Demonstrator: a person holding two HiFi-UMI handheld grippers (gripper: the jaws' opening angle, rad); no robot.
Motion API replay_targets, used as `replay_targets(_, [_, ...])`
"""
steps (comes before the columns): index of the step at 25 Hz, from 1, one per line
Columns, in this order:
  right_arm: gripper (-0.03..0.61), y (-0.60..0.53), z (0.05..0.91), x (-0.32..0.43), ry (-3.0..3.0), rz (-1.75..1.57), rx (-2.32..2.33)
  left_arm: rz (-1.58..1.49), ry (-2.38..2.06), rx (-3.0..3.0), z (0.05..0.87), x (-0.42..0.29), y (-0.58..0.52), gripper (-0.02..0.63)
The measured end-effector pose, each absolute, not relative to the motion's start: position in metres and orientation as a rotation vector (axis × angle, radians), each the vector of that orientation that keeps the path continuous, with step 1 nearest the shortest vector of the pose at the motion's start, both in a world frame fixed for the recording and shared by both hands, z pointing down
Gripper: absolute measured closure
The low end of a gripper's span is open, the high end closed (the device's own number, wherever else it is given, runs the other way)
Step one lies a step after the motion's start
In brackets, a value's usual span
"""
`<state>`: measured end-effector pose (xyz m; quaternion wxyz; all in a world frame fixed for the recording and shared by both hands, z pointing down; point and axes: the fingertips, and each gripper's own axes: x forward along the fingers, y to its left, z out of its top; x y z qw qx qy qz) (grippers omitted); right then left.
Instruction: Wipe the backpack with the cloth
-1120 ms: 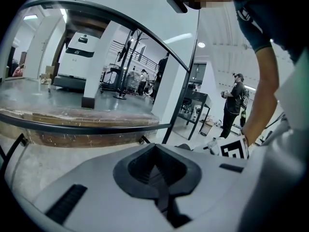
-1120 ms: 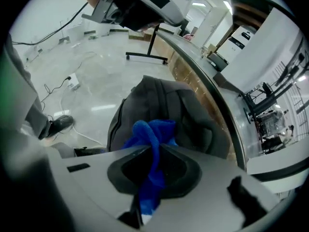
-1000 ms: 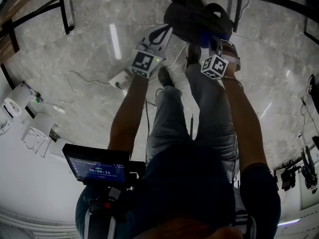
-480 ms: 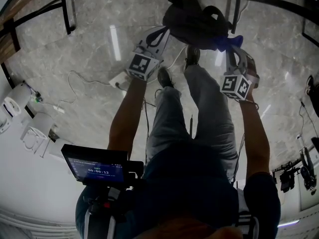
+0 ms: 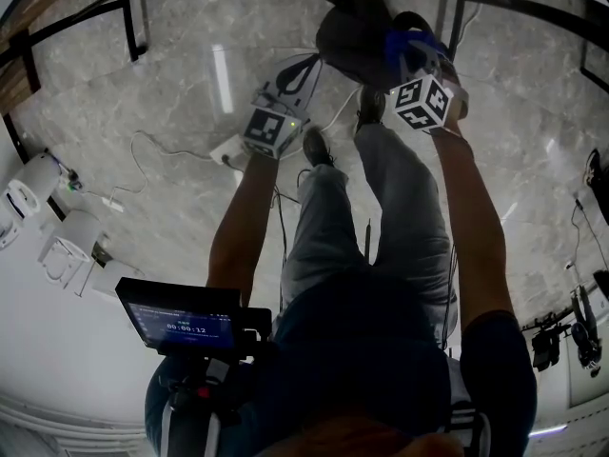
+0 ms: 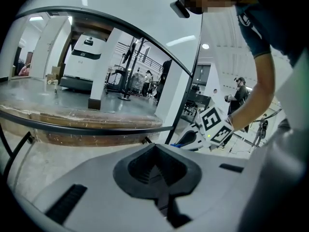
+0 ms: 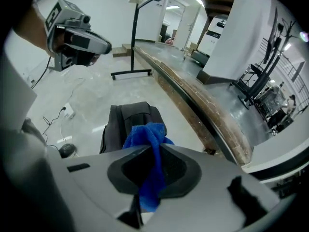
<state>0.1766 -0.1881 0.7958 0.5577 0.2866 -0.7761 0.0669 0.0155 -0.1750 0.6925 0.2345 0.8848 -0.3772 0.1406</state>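
A dark backpack (image 5: 366,31) stands on the marble floor ahead of the person's feet; in the right gripper view the backpack (image 7: 126,124) sits just below the jaws. My right gripper (image 5: 416,53) is shut on a blue cloth (image 5: 407,39), which lies against the backpack's right upper side. The cloth (image 7: 147,134) bunches out between the jaws of the right gripper (image 7: 153,152). My left gripper (image 5: 304,65) hovers beside the backpack's left side, not touching it. In its own view the left gripper (image 6: 155,154) is shut with nothing between its jaws.
A power strip (image 5: 228,150) and thin cables lie on the floor at the left. Black metal frame legs (image 5: 128,22) stand at the back left and back right. The person's shoes (image 5: 316,147) are close to the backpack. A long wood-edged table (image 6: 87,122) runs nearby.
The right gripper swung the cloth out to the right of the backpack, then came back up and left onto its upper right side. The left gripper stayed almost still.
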Motion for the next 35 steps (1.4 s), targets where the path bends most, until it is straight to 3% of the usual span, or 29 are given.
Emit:
replay_targets(13, [0.536,-0.185,0.795,0.167,-1.904,0.21,0.606,0.377,-1.049,2.429,0.69,0.007,-0.179,0.614])
replay_targets(26, [0.474,-0.174,0.777,0.17,-1.881,0.142,0.519,0.384,-1.055,2.432,0.685,0.0,-0.171,0.614])
replay_targets(35, [0.475,-0.177,0.701,0.187,-1.888,0.101,0.696,0.327,-1.084,2.454,0.623,-0.013,-0.168,0.614])
